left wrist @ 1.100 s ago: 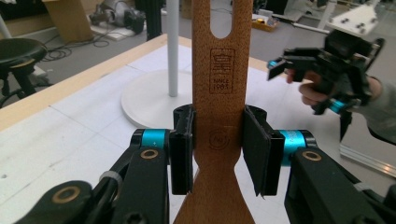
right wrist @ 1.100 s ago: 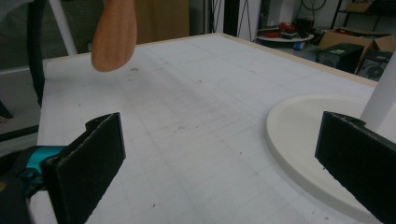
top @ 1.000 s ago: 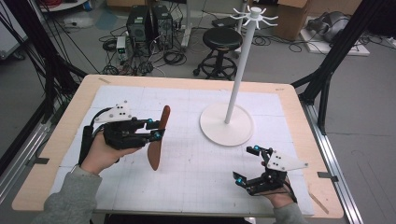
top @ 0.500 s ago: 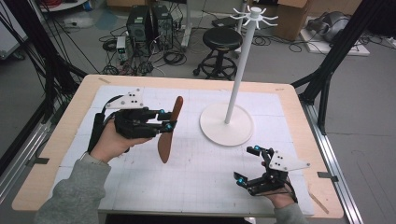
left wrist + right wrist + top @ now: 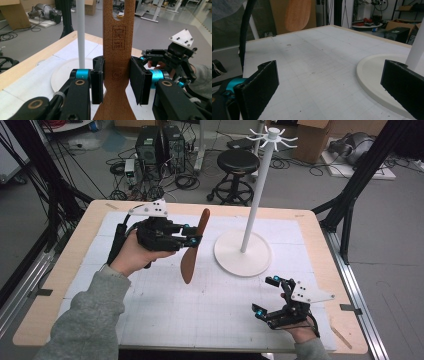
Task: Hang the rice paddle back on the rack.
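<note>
Left gripper [image 5: 192,238] clamped on wooden spatula [image 5: 194,246], held near-upright above desk [image 5: 75,245], hang-hole end up, just left of white rack [image 5: 255,195]; right gripper [image 5: 265,295] open, farther off.

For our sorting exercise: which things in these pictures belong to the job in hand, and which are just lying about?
Belonging to the job:
- wooden spatula, clamped in the left gripper
- white hook stand, close beside it
- right gripper, open, resting near the table's edge

Just lying about:
- black stool
- computer towers
- cardboard boxes
</note>
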